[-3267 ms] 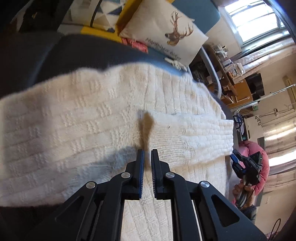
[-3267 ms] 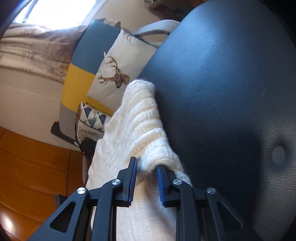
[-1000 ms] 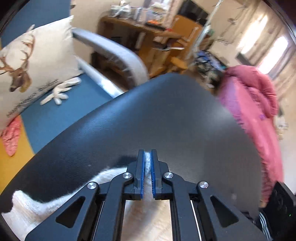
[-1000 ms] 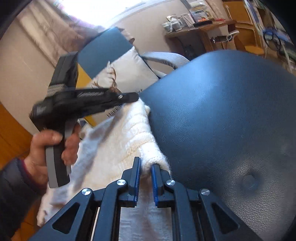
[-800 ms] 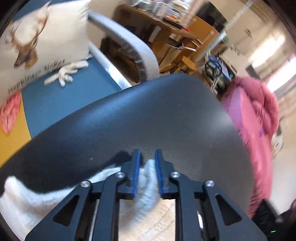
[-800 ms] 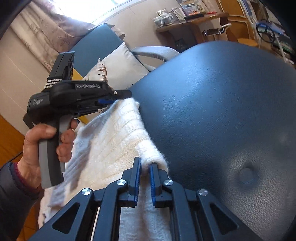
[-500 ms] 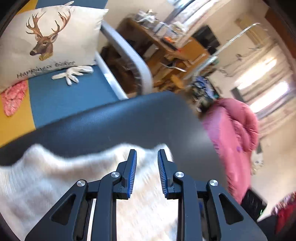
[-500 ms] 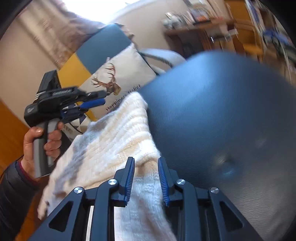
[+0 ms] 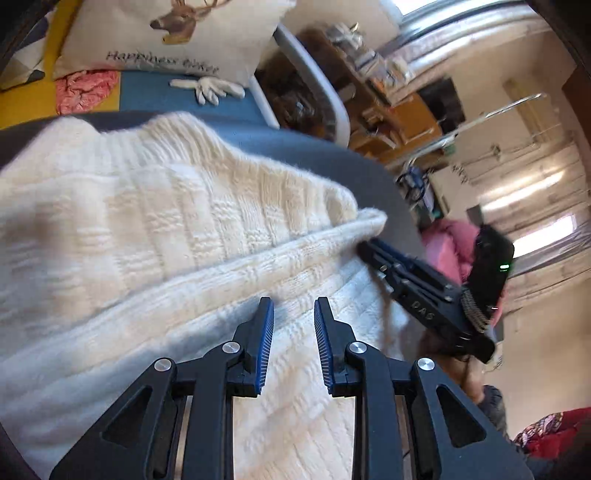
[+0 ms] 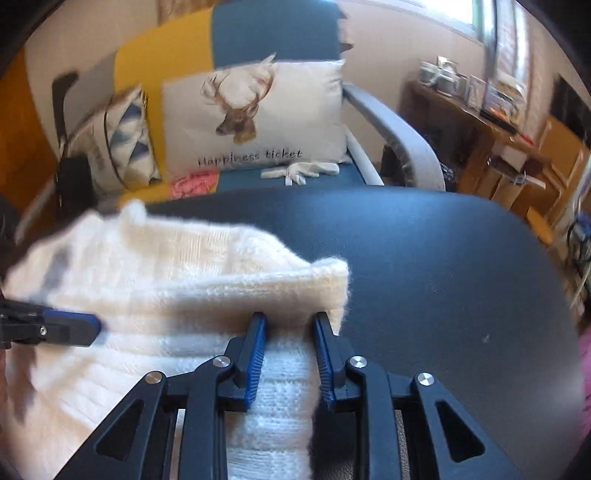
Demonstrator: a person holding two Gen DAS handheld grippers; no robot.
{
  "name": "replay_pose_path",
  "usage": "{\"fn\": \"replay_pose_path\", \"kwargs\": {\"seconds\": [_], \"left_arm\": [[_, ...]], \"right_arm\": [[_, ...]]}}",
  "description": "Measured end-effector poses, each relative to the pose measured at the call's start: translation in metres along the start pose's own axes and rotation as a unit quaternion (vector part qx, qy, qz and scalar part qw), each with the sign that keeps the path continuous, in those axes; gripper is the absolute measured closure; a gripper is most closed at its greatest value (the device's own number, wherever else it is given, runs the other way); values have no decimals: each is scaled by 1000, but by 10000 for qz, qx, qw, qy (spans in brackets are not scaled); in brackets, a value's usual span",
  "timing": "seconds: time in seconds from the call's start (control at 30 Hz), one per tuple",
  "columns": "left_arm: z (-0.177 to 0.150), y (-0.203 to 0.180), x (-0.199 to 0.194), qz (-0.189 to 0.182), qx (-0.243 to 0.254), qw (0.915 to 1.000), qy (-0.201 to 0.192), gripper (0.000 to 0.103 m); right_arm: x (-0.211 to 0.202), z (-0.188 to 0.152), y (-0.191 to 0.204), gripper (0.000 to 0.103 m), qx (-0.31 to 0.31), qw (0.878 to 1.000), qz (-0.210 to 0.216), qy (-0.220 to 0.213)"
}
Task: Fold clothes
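A: What is lying between the right gripper fingers?
B: The white sweater, on the dark seat; the jaws are closing, not pressing it.

A deer-print cushion leans on the sofa — white glove nearby.

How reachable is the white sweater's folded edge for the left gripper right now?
Probably yes: the left gripper hovers open over the white sweater, its fingertips close to the folded edge, and nothing lies between them.
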State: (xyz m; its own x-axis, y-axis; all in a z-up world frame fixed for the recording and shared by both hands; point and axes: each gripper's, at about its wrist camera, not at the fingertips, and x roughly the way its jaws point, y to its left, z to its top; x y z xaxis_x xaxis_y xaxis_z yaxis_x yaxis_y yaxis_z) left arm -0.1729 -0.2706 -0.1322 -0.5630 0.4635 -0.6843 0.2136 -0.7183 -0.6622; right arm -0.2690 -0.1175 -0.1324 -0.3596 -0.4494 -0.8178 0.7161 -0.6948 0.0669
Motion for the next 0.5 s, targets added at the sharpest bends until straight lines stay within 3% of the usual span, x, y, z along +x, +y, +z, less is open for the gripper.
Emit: {"fn": "replay_pose_path", "kwargs": {"seconds": [0.13, 0.2, 0.27, 0.33, 0.4, 0.5], "left_arm": [[-9, 10, -50, -155, -103, 9987, -482, 78], [-17, 25, -84, -132, -216, 9965, -796, 78], [-29, 45, -117, 52, -352, 9940, -1033, 78], [-40, 68, -136, 193, -573, 9915, -1150, 70], [-53, 91, -152, 428, -818, 9884, -1203, 68], [-72, 122, -169, 641, -1156, 9838, -1208, 64]], "right_arm": [[-23, 2, 1, 79, 81, 9999, -26, -53], [-32, 3, 15, 79, -89, 9995, 201, -210], [-40, 3, 33, 77, -367, 9982, 364, -306], [-38, 3, 53, 77, -693, 9964, 406, -278], [-28, 4, 67, 77, -935, 9946, 401, -187], [-2, 1, 68, 77, -788, 9966, 146, 207]]}}
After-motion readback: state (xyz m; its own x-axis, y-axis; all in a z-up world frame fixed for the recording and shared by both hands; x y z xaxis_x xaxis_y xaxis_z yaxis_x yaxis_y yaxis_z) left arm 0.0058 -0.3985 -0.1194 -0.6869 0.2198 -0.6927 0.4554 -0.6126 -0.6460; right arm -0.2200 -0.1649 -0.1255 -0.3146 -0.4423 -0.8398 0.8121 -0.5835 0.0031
